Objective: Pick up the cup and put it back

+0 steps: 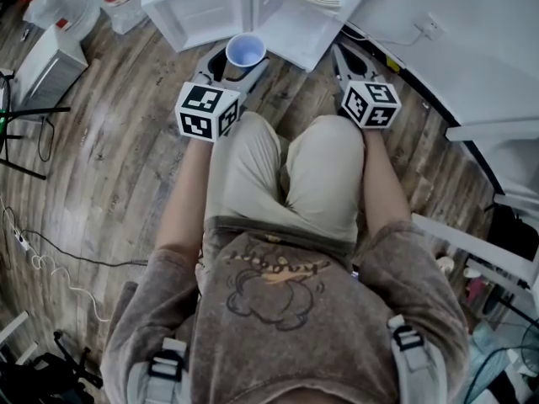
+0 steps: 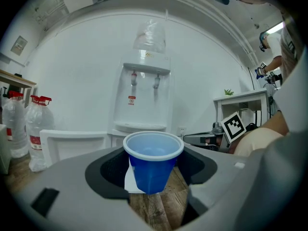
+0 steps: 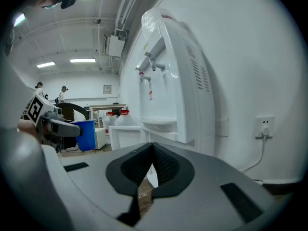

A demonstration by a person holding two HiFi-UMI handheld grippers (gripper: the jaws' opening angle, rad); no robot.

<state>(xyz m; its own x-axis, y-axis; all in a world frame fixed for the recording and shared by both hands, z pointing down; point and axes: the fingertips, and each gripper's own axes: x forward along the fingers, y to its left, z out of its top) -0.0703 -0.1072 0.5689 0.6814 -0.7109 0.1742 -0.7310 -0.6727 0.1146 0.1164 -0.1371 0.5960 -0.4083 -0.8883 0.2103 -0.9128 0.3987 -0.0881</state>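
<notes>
holding: left gripper (image 2: 154, 181) clamped on cup (image 2: 154, 154), upright
right gripper (image 3: 150, 168): jaws together, empty
risk: crushing or tipping if squeeze shifts

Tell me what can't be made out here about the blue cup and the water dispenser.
- Whether the cup holds water: the left gripper view looks across its rim, and the head view shows it too small.
- Print on the red sticker on the water dispenser: too small in the left gripper view.
- Dispenser's upper half: cut off by the top edge in the head view.
</notes>
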